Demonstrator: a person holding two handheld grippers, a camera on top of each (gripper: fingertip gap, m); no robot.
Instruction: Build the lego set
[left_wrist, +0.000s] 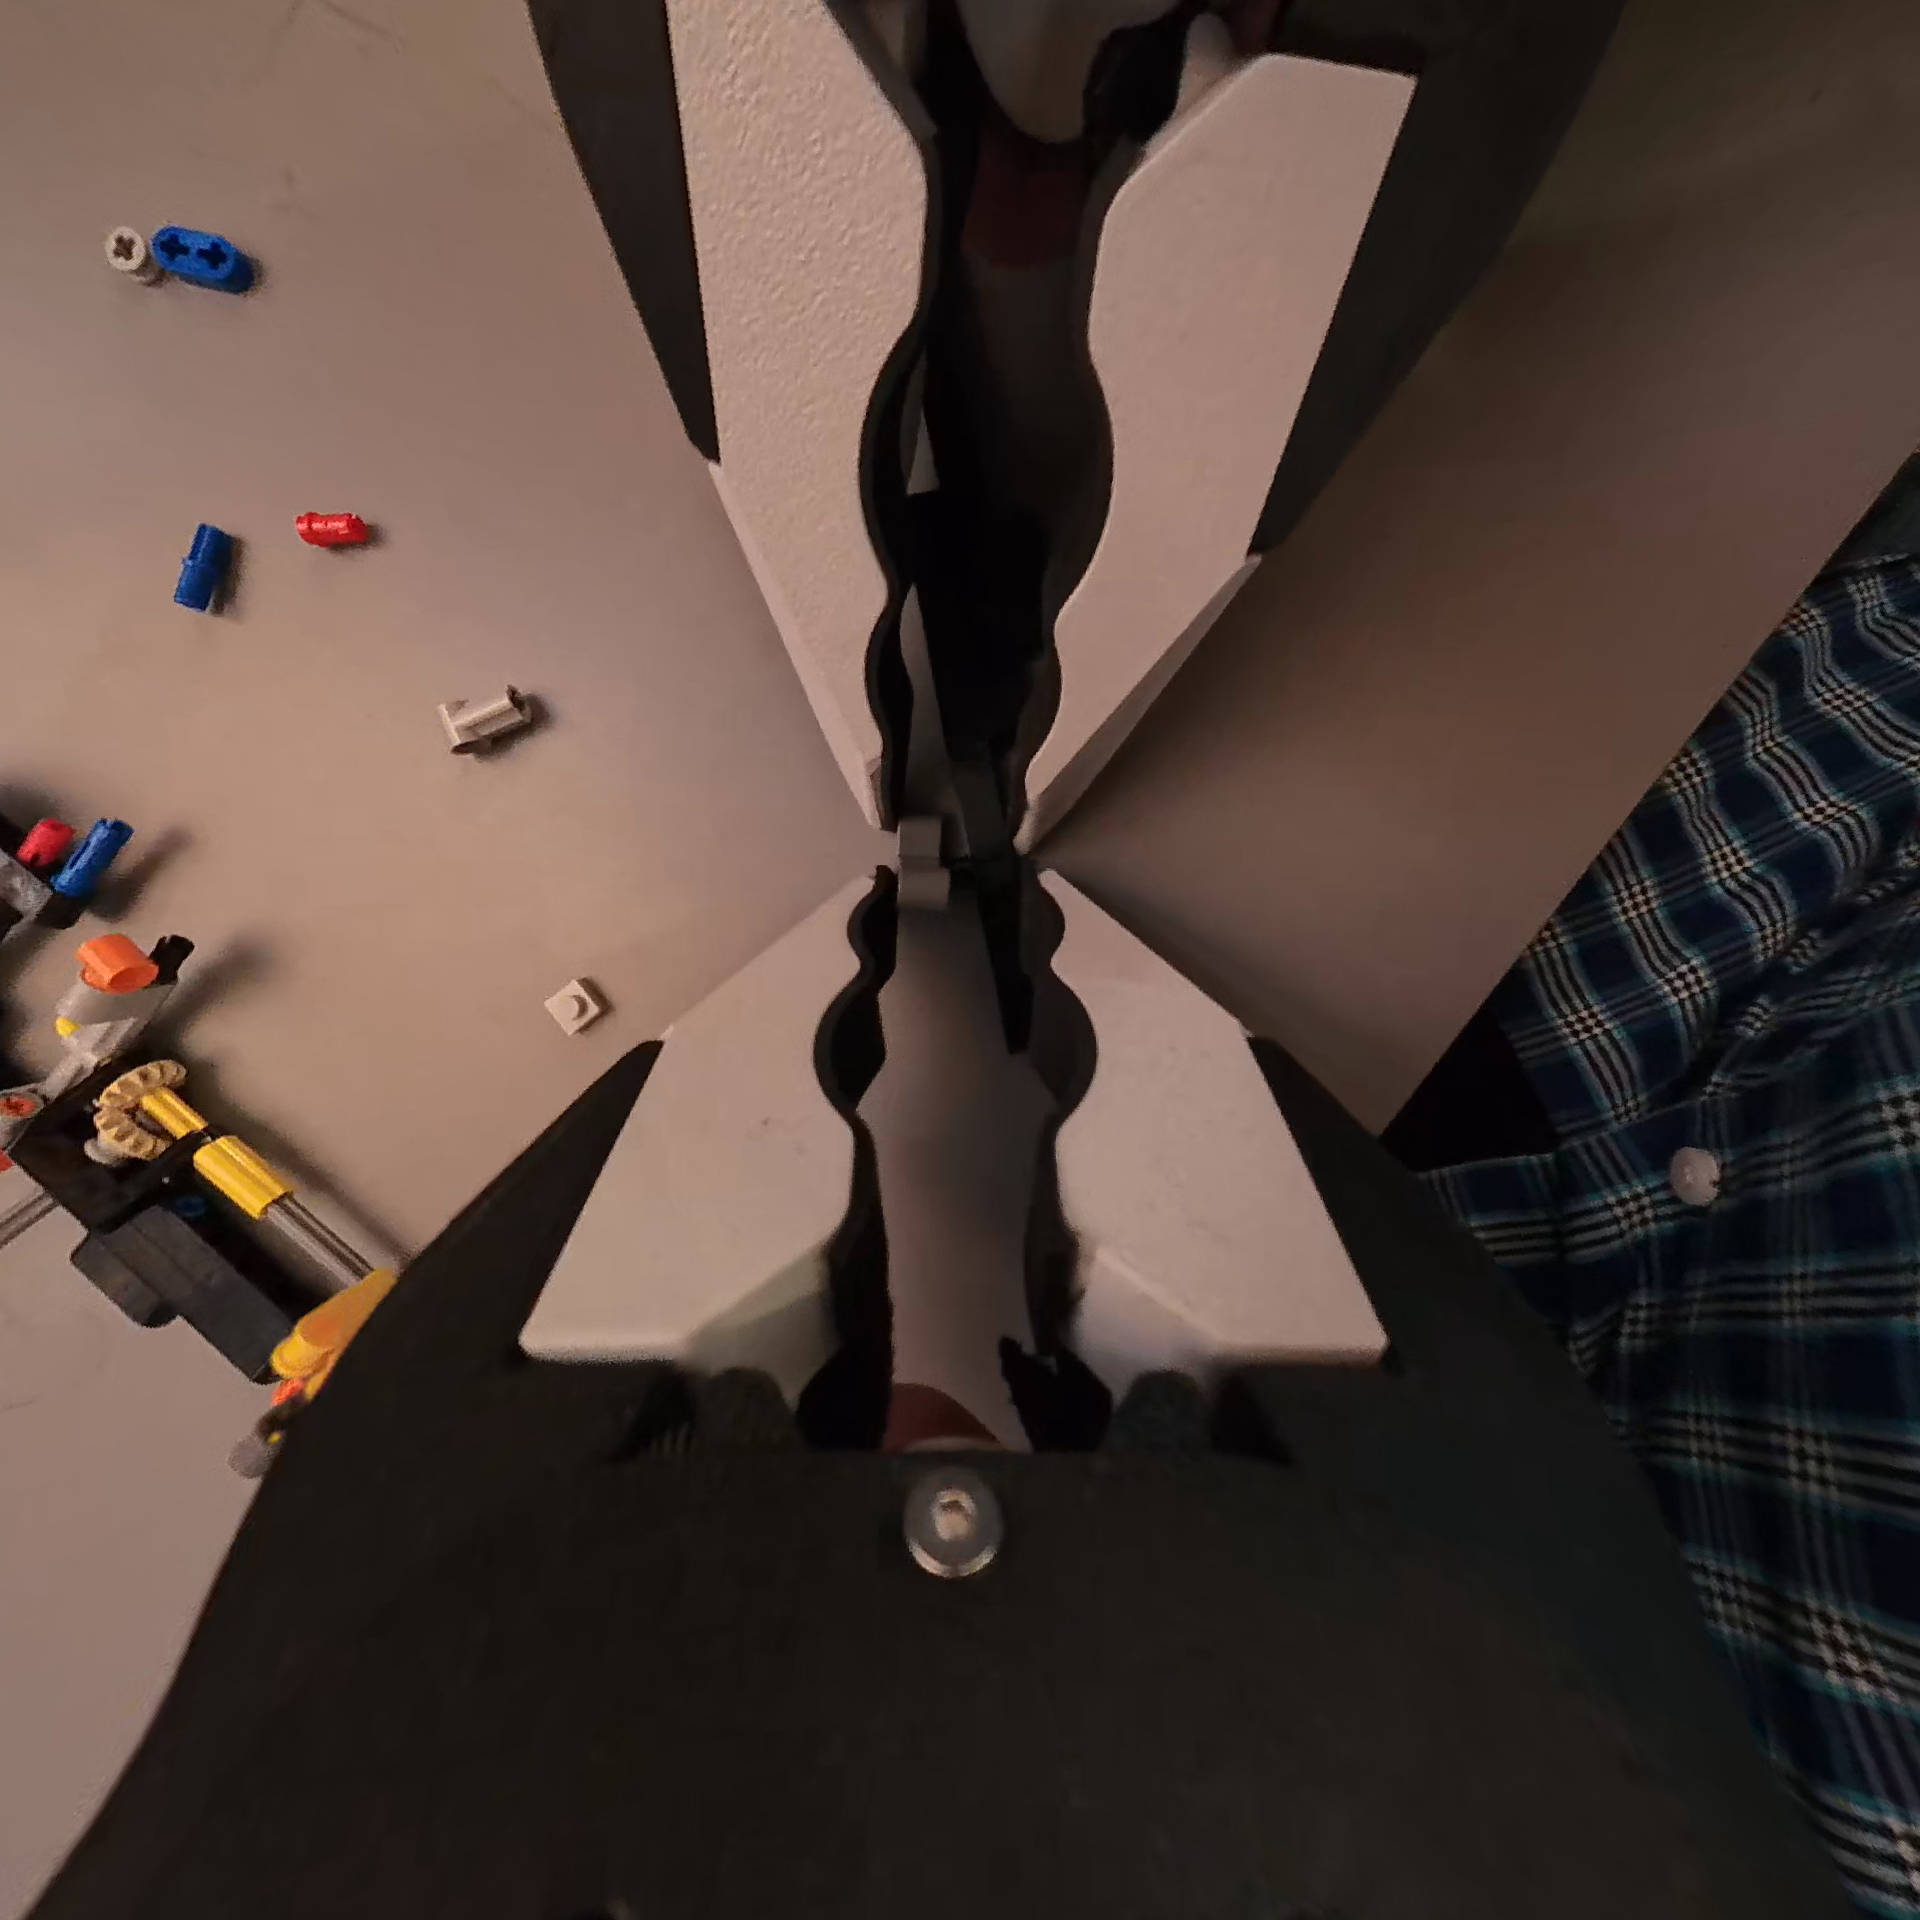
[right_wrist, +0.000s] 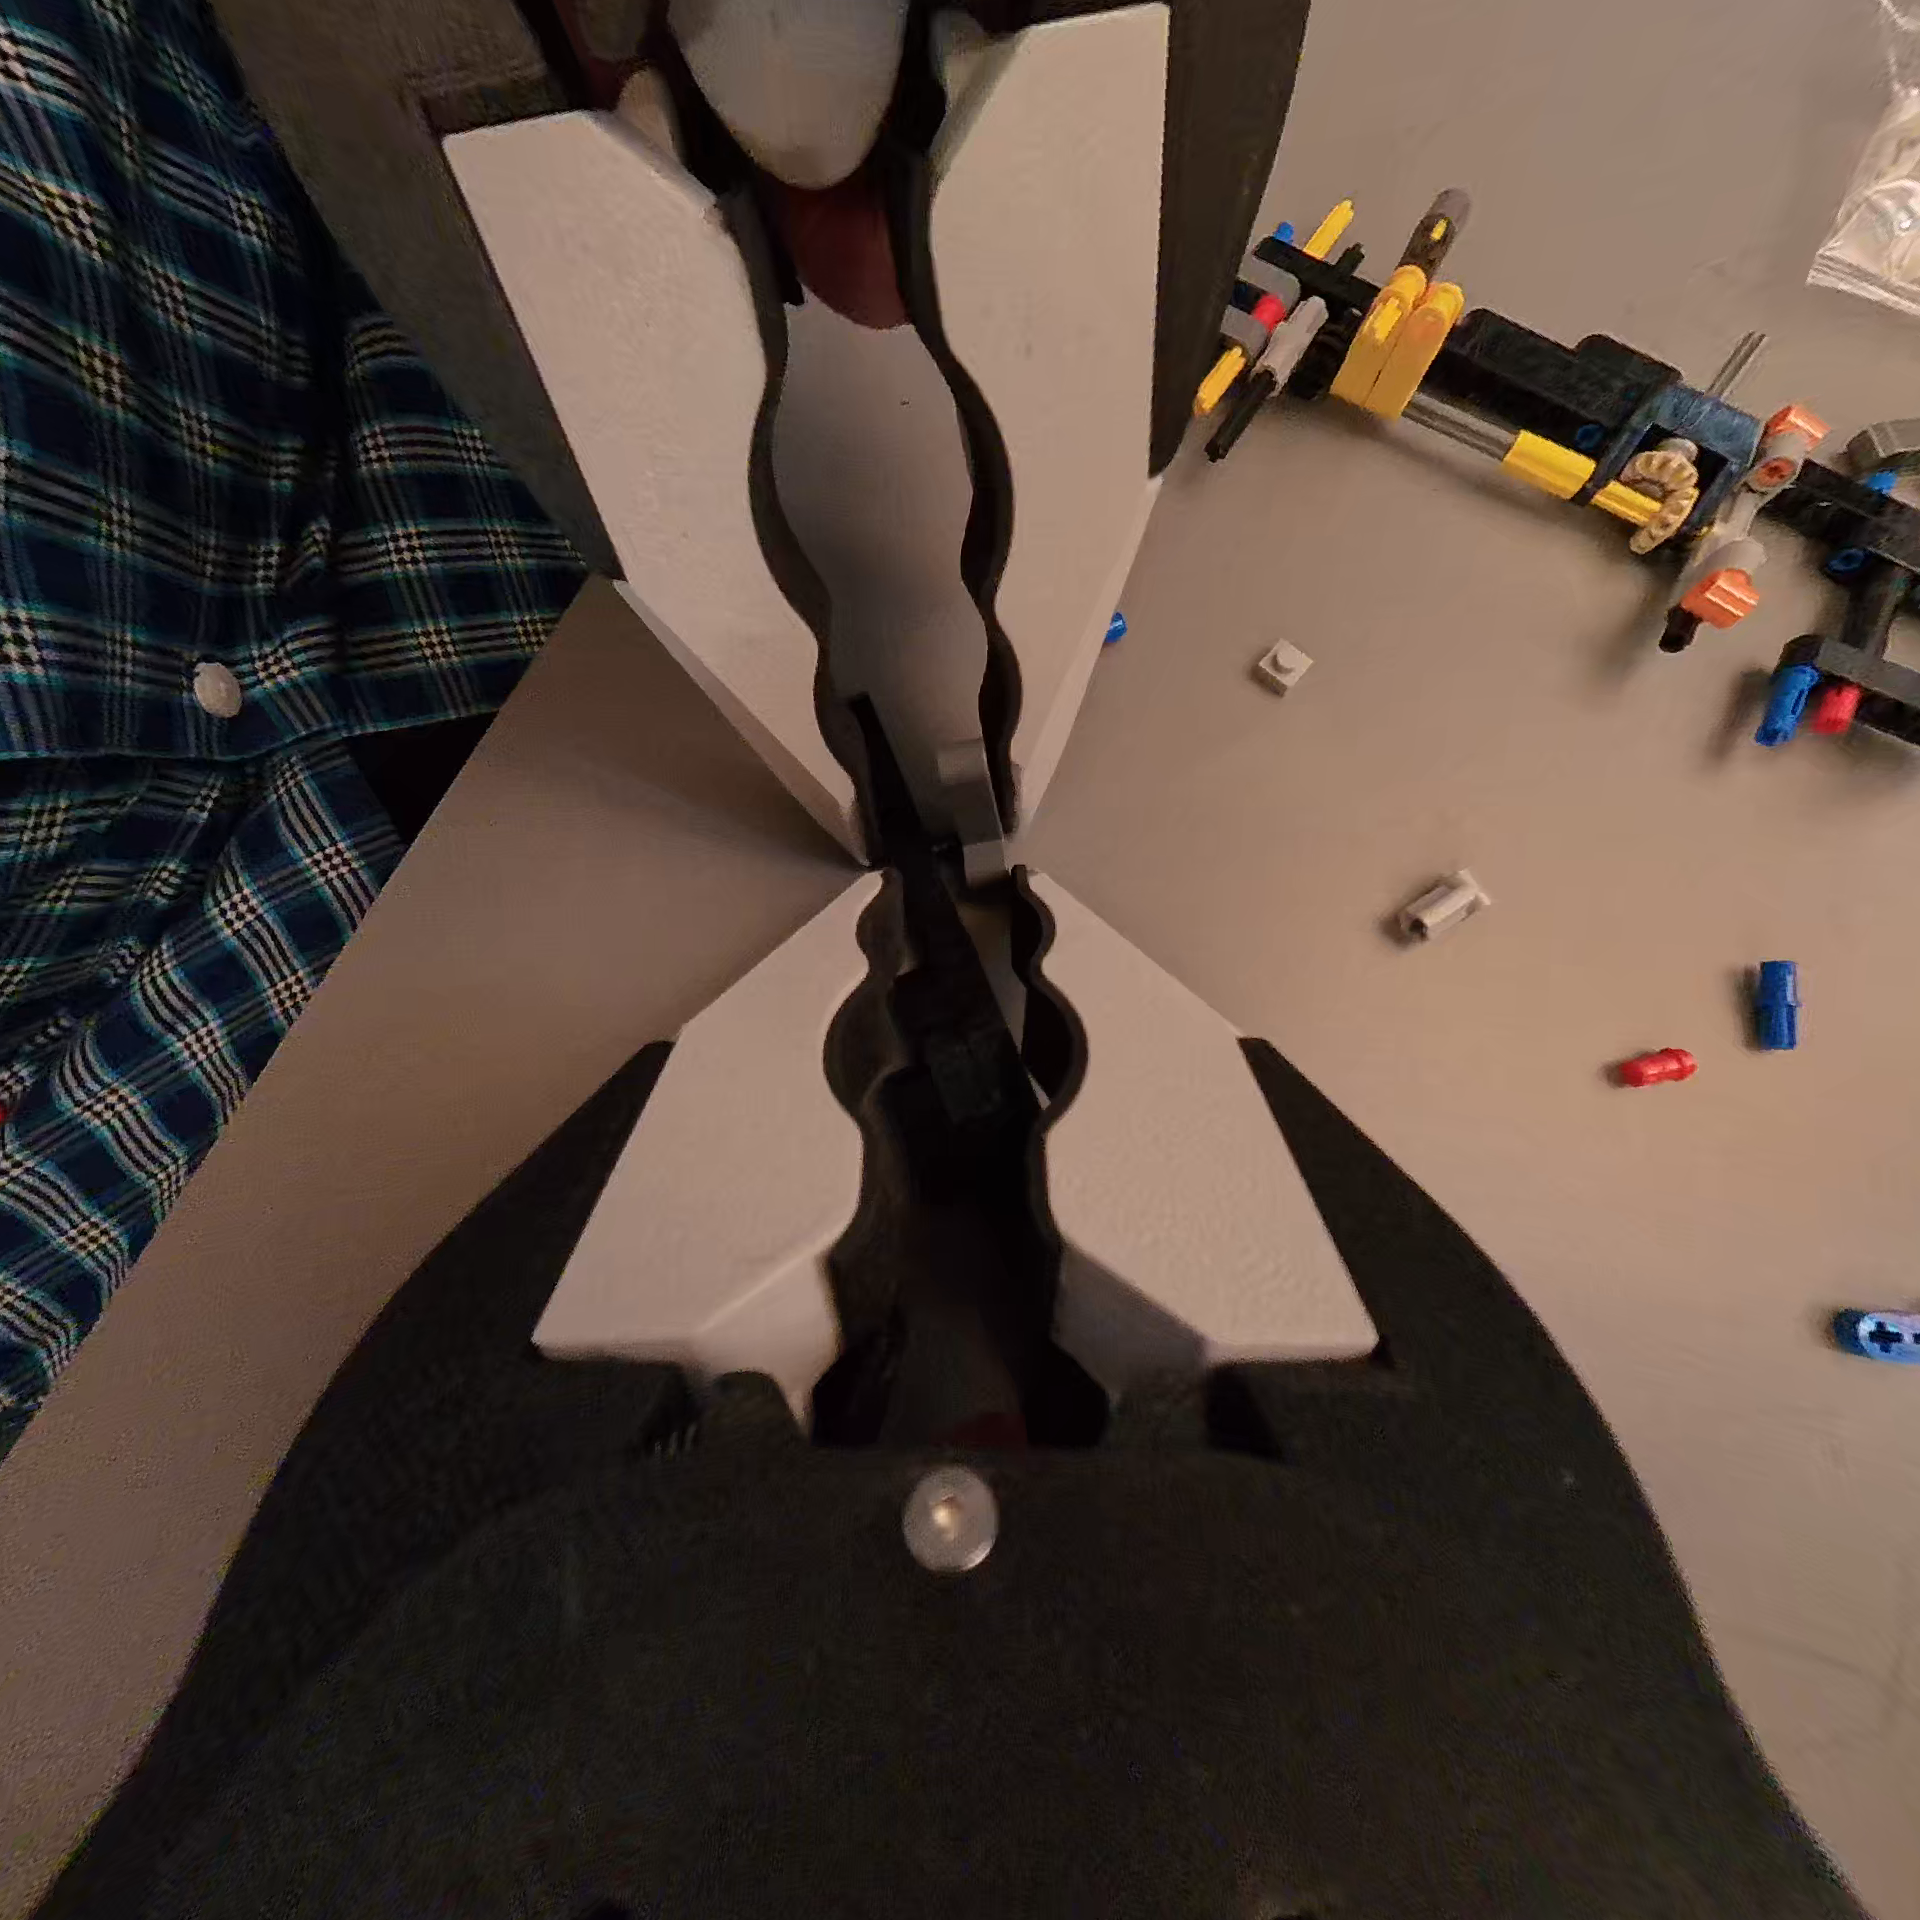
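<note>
Two grippers are counted, the left gripper and the right gripper, meeting tip to tip. Loose on the surface, two blue pins and two red pins are counted. One blue two-hole connector and one grey bush beside it are recorded. One grey clip piece and one grey single-stud plate are noted. One partly built assembly is counted, and one clear bag at the frame edge. One small grey piece and one black piece are seen between the jaws.
</note>
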